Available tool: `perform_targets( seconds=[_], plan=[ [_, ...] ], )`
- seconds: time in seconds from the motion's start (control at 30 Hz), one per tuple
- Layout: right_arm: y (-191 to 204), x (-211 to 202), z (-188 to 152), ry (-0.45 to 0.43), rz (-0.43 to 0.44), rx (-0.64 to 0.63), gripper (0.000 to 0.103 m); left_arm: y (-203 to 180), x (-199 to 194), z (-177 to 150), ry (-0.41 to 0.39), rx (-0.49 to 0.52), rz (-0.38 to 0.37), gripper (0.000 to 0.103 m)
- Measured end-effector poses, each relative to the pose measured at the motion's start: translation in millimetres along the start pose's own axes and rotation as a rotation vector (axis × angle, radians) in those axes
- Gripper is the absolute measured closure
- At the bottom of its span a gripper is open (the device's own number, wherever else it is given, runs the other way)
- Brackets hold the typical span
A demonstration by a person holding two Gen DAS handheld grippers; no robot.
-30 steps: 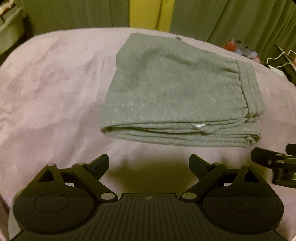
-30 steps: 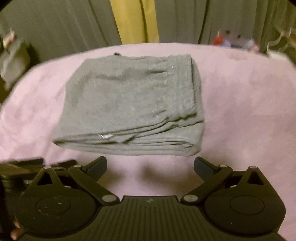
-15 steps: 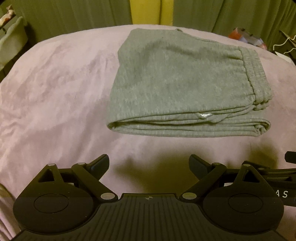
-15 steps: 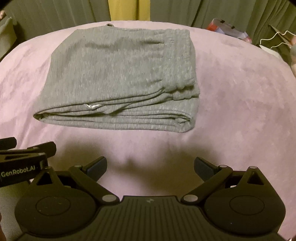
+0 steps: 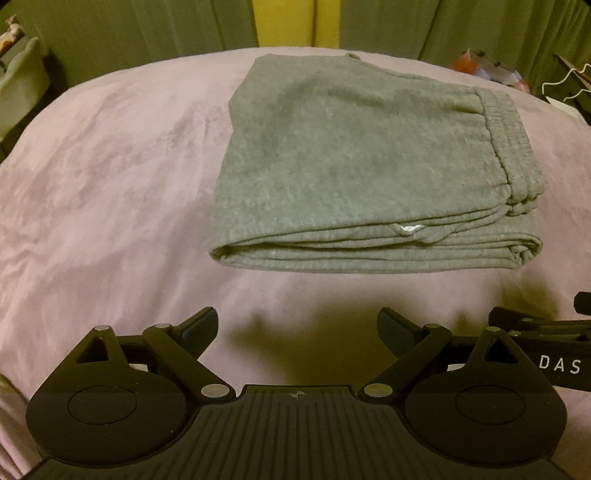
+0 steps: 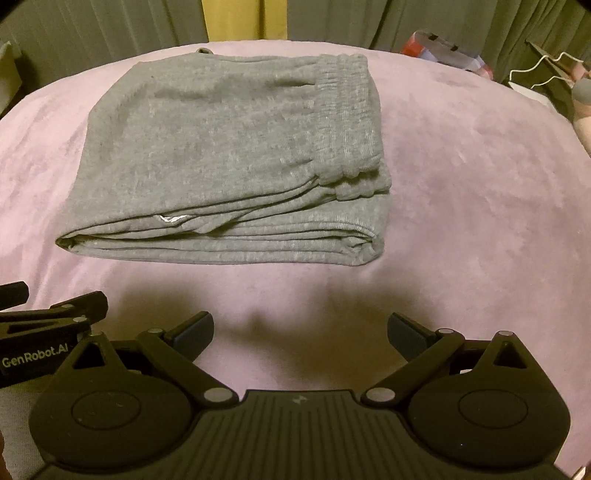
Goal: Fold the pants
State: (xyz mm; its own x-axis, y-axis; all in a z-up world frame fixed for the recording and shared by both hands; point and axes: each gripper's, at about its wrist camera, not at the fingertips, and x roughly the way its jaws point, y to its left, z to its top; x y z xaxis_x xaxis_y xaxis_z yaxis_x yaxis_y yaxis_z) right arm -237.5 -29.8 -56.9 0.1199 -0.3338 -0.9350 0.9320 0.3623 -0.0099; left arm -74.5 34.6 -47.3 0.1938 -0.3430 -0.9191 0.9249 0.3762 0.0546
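Where green curtains (image 5: 147, 33) hang, pink blanket (image 5: 110, 184) under folded pants (image 5: 351, 155); both tongs (image 5: 295, 328) (image 6: 299, 332) agape, empty

Folded grey pants (image 5: 354, 155) lie on pink bedcover (image 5: 110, 184).

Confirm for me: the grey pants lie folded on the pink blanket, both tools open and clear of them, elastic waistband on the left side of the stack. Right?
Not quite. The waistband is on the right side of the pants, as the right wrist view shows. The rest holds: folded on the pink blanket, left tool and right tool open and clear.
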Motion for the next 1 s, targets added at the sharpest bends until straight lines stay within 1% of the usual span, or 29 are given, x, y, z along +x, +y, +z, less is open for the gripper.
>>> perform_targets(
  seconds=[0.23,0.53,1.0],
  plan=[
    [1.2,-1.5,1.6,-0.015,-0.011,0.000,0.003,-0.7,-1.5,1.1,-0.014,0.017,0.004,0.006],
    [3.2,-0.2,2.7,-0.006,-0.014,-0.008,0.003,-1.0,-1.8,2.6,-0.008,0.024,-0.003,0.006],
    [4.4,1.1,2.9,0.002,-0.018,-0.010,0.003,-3.6,-0.9,3.1,-0.004,0.038,0.015,0.006]
  ],
)
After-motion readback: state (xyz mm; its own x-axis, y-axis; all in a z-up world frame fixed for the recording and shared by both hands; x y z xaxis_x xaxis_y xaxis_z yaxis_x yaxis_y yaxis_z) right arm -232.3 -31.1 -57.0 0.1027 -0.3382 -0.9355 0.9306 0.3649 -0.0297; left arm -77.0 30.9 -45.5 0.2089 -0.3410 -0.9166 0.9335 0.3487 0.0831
